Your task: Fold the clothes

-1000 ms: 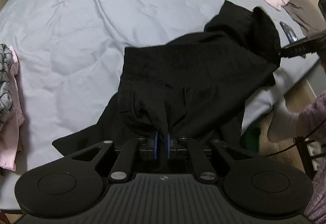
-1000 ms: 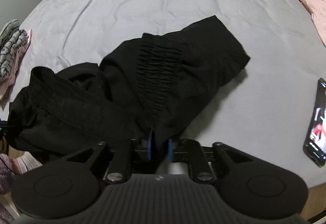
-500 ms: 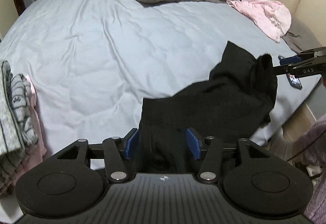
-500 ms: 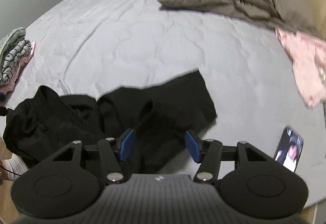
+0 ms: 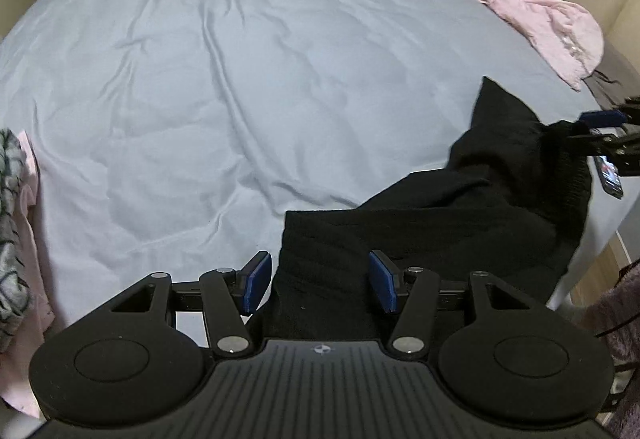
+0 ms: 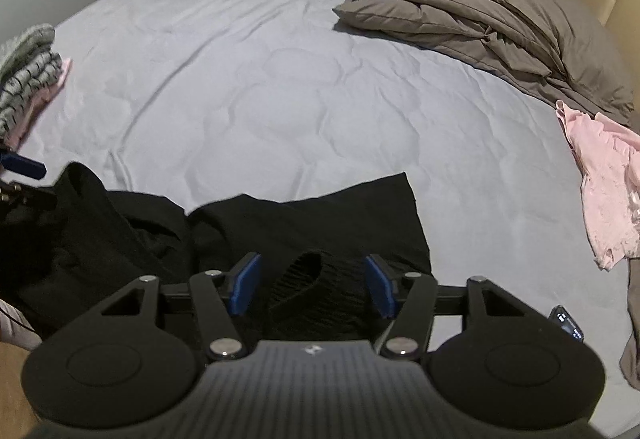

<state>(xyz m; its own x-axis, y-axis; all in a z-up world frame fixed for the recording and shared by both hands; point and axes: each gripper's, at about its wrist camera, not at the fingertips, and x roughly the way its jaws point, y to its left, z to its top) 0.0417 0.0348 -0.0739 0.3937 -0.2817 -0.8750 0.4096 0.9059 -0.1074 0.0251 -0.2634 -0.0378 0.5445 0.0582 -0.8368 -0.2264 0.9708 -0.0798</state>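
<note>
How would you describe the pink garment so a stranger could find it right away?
Start at the big bed with the pale blue sheet. Follow the folded grey duvet towards the headboard side. The pink garment lies crumpled just beside it, the only loose pink piece, unlike the black garment.

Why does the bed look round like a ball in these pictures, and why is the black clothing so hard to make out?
Both wrist views use fisheye lenses, so the bed sheet bulges. In dim light the black garment loses fold detail in both views; in the left wrist view the frame edges look soft.

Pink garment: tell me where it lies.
In the right wrist view the pink garment lies at the bed's right edge, just below the folded grey duvet.
</note>
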